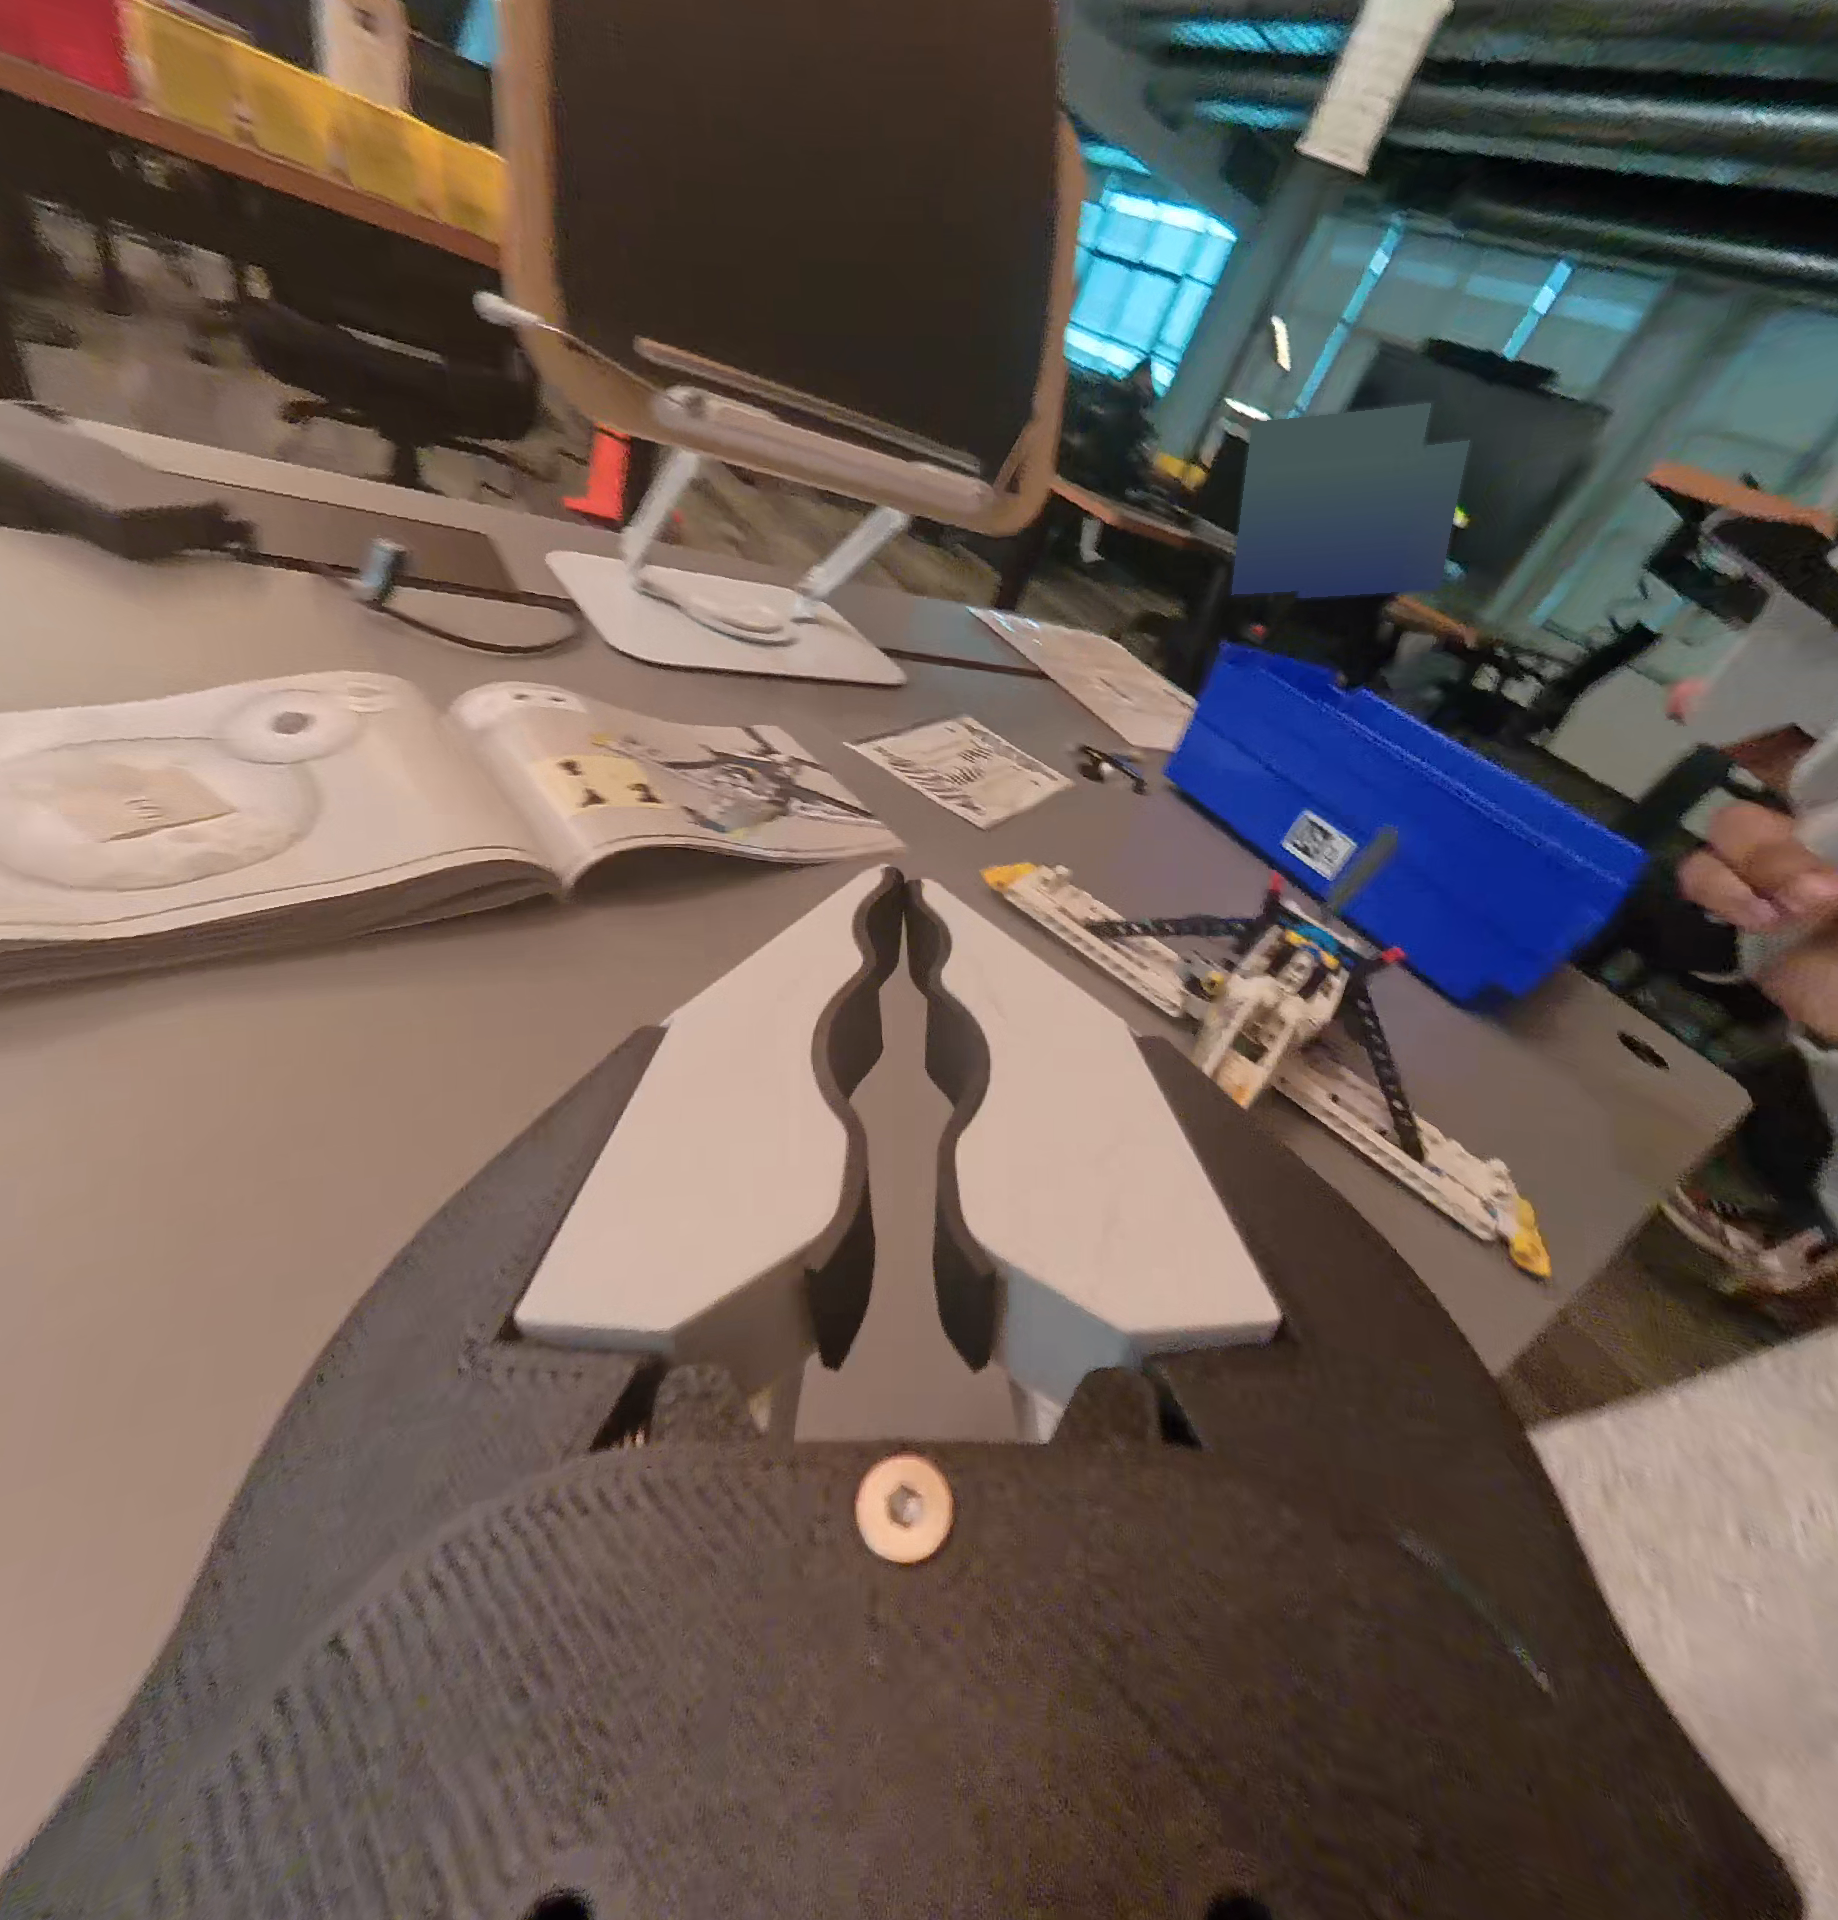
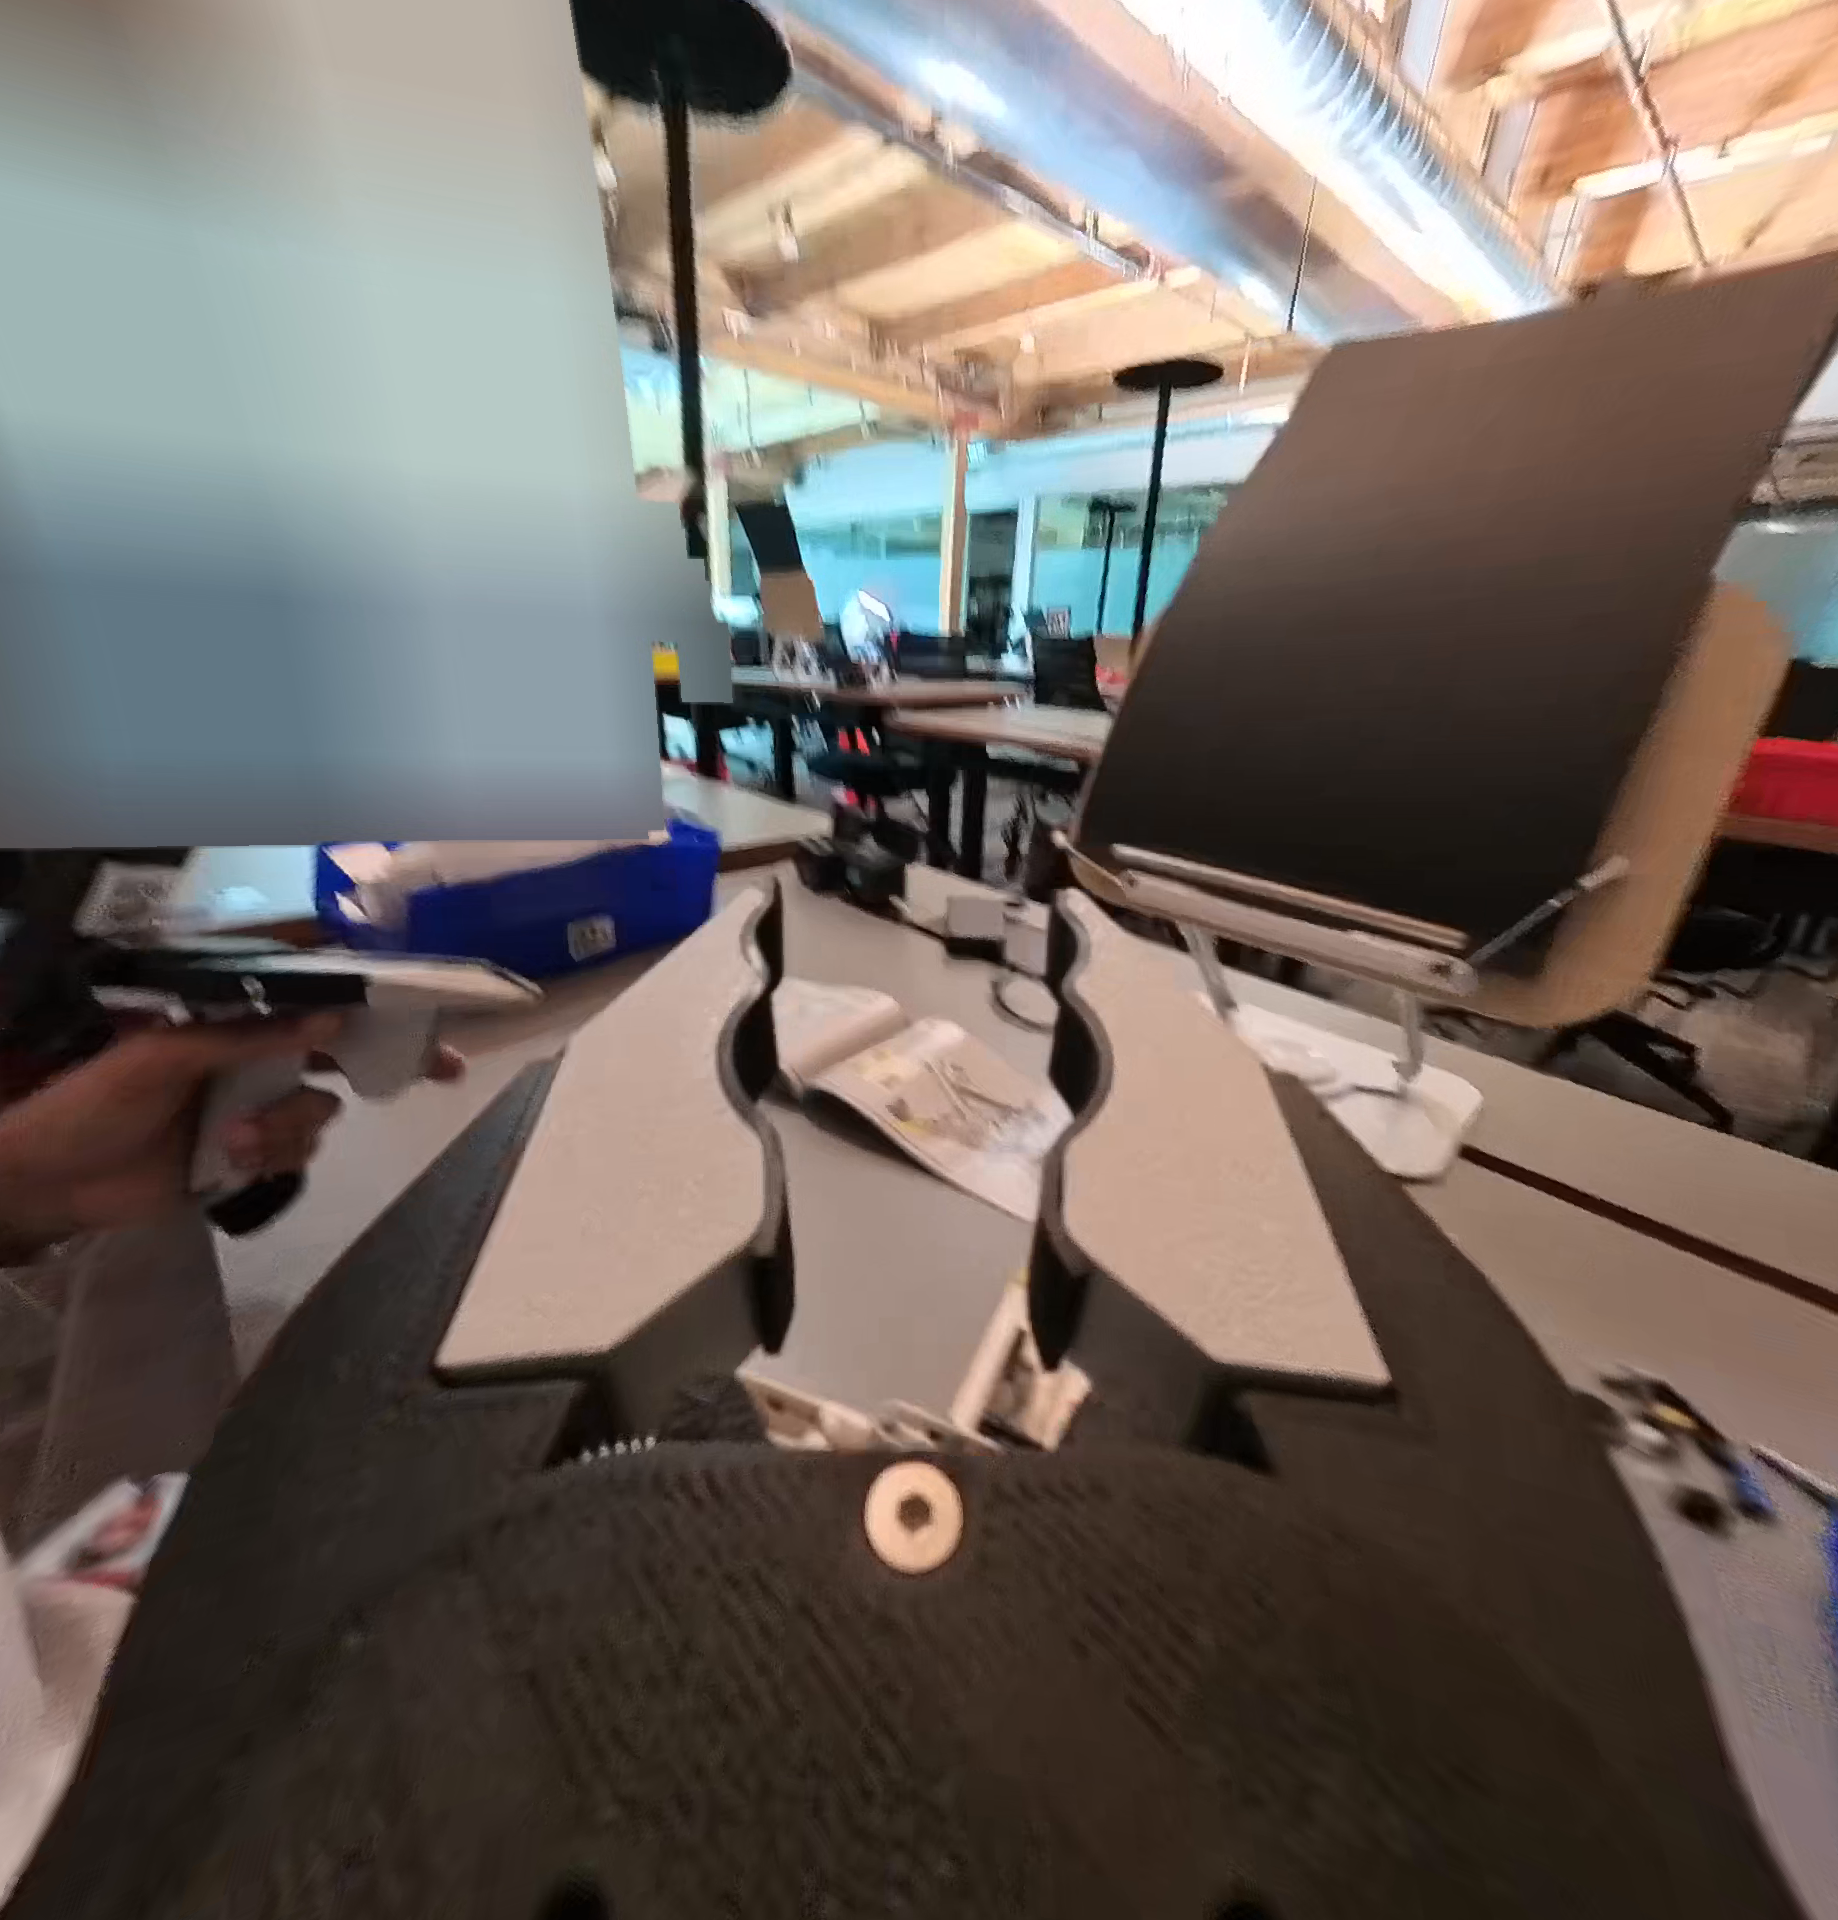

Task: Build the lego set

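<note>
In the left wrist view, one open instruction booklet (image 1: 395, 790) lies at nine o'clock on the grey table (image 1: 219, 1195). The left gripper (image 1: 902, 899) hangs at centre, its tips pressed together on nothing. One white lego model (image 1: 1268, 1023) lies at three o'clock, just before one blue bin (image 1: 1414, 821). The right gripper (image 2: 913, 914) is spread wide, empty.

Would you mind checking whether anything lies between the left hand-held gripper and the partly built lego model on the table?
Nothing visible does. The left hand-held gripper is shut and empty, and only bare grey table separates it from the lego model, just to its right.
</note>
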The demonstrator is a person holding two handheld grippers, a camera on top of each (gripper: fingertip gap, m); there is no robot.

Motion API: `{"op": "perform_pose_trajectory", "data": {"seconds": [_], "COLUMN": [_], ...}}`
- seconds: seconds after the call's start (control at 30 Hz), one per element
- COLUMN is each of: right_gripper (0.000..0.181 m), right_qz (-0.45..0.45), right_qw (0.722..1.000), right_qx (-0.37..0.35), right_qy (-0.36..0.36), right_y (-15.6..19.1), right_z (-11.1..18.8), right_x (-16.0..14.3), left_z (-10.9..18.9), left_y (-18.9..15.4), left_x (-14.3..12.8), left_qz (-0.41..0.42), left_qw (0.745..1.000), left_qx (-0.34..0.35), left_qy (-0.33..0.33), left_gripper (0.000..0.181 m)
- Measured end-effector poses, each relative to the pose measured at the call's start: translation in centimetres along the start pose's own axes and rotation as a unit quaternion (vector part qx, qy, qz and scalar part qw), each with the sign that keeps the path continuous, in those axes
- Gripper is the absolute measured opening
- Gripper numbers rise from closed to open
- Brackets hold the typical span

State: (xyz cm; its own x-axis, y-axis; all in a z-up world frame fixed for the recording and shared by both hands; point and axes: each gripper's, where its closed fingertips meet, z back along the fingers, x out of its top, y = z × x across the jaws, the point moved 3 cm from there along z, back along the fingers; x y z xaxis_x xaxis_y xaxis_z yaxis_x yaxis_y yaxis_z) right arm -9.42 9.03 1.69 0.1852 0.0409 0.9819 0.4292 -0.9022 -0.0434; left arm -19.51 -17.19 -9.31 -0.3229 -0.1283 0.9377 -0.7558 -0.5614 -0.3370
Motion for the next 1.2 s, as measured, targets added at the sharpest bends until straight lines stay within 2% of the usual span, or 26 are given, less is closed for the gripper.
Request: {"op": "perform_pose_trajectory", "data": {"seconds": [0.1,0.17,0.27,0.33,0.4,0.47,0.53,0.57,0.67,0.73,0.8,0.87,0.97,1.0,1.1,1.2], "right_gripper": [0.043,0.046,0.044,0.042,0.044,0.052,0.048,0.045,0.049,0.052,0.064,0.068,0.069,0.070,0.073,0.078], "right_qz": [-0.042,-0.057,-0.027,0.007,0.033,0.057,0.079,0.079,0.058,0.050,0.049,0.048,0.031,0.025,0.013,-0.020], "right_qw": [0.996,0.994,0.994,0.997,0.999,0.998,0.996,0.996,0.996,0.997,0.997,0.997,0.998,0.998,0.999,0.999], "right_qx": [0.035,0.052,0.044,0.018,0.022,0.034,0.030,0.032,0.056,0.053,0.061,0.059,0.043,0.038,0.010,-0.009], "right_qy": [-0.071,-0.083,-0.093,-0.076,-0.036,0.003,-0.007,-0.025,-0.039,-0.033,0.004,0.033,0.037,0.042,0.048,0.044], "right_y": [2.9,4.6,6.2,6.5,7.0,7.3,7.0,6.9,6.6,5.9,5.3,4.5,3.1,2.6,0.6,-1.3], "right_z": [-0.8,-1.7,-2.5,-2.9,-3.5,-4.4,-5.3,-5.8,-7.2,-7.7,-8.0,-7.8,-6.9,-6.5,-4.9,-3.2], "right_x": [-0.6,-1.9,-4.0,-5.4,-6.6,-7.2,-6.4,-5.7,-4.1,-3.6,-4.1,-4.8,-4.4,-4.1,-3.4,-2.8], "left_z": [-0.1,0.1,0.4,0.8,1.0,0.5,-0.1,-0.3,-1.5,-2.6,-4.1,-5.8,-7.4,-7.2,-4.9,-3.3], "left_y": [-1.0,-1.1,-0.5,-0.5,-0.7,-0.5,-0.4,-1.0,-2.1,-0.9,1.1,2.1,2.7,2.6,0.5,-2.0], "left_x": [-0.5,-0.1,0.3,1.1,1.3,0.9,1.1,1.3,1.0,0.8,1.3,2.3,2.4,2.5,4.9,7.1], "left_qz": [-0.026,-0.038,-0.079,-0.076,-0.072,-0.108,-0.098,-0.074,-0.064,-0.118,-0.148,-0.127,-0.039,-0.023,0.014,-0.011], "left_qw": [1.000,0.998,0.994,0.992,0.987,0.982,0.980,0.981,0.986,0.985,0.984,0.986,0.993,0.993,0.990,0.990], "left_qx": [0.003,0.012,0.023,0.033,0.041,0.046,0.031,-0.004,-0.081,-0.071,-0.054,-0.079,-0.109,-0.112,-0.129,-0.121], "left_qy": [-0.011,-0.054,-0.068,-0.100,-0.138,-0.151,-0.168,-0.178,-0.131,-0.100,-0.086,-0.078,-0.030,-0.022,-0.060,-0.075], "left_gripper": [0.000,0.000,0.000,0.000,0.000,0.000,0.000,0.000,0.000,0.000,0.000,0.000,0.000,0.000,0.000,0.000]}}
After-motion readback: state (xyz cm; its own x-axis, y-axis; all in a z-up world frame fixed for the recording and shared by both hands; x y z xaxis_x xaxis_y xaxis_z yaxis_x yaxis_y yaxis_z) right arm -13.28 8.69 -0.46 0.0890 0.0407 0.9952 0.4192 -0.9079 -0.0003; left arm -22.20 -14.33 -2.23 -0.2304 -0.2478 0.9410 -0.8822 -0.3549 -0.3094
